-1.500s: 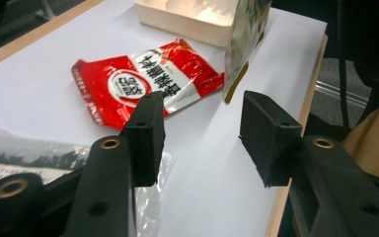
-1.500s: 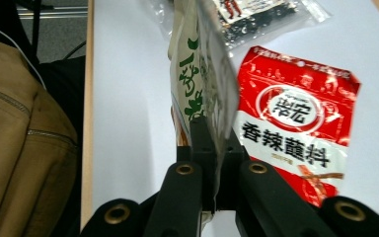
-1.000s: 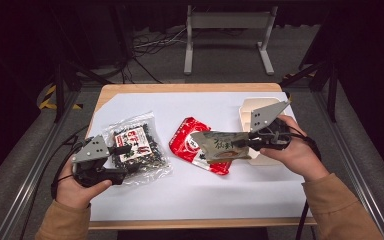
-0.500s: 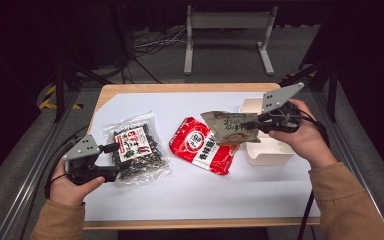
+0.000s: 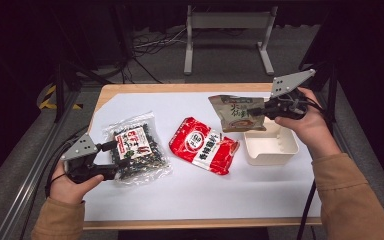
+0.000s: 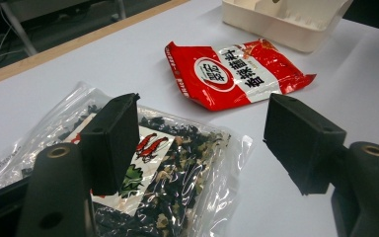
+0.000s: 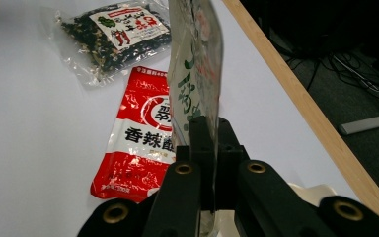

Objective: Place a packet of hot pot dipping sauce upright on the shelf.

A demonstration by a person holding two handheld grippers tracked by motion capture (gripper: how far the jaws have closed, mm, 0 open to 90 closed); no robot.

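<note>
Both tongs are in my hands, one at each side of the table. At the right of the high view, my right tongs [image 5: 261, 108] are pressed together on the edge of a grey-green snack pouch [image 5: 237, 113]. They hold it in the air, just above the far left corner of the white plastic tray [image 5: 270, 148]. In the right gripper view, the pouch [image 7: 196, 74] rises on its edge straight up from between the two black jaws, which pinch its lower border.

At the lower left of the high view, my left tongs [image 5: 114, 158] lie low over the white table sheet [image 5: 190, 190], at the left edge of the clear bag of dried black fungus [image 5: 136, 149]. Their jaws are spread and have just been opening. In the left gripper view, the bag [image 6: 177, 182] lies flat under and between the two jaws. One jaw stands over its printed label and the other jaw is beside its right edge, over the bare sheet. The pads do not press on it.

Between the bag and the tray, at the middle of the high view, the red instant noodle packet [image 5: 203, 144] lies flat on the sheet, turned a little slantwise. It is apart from the bag, and its right corner is near the tray. In the left gripper view, the same packet [image 6: 237, 74] is at the upper middle, with the tray [image 6: 286, 22] behind it at the top edge.
</note>
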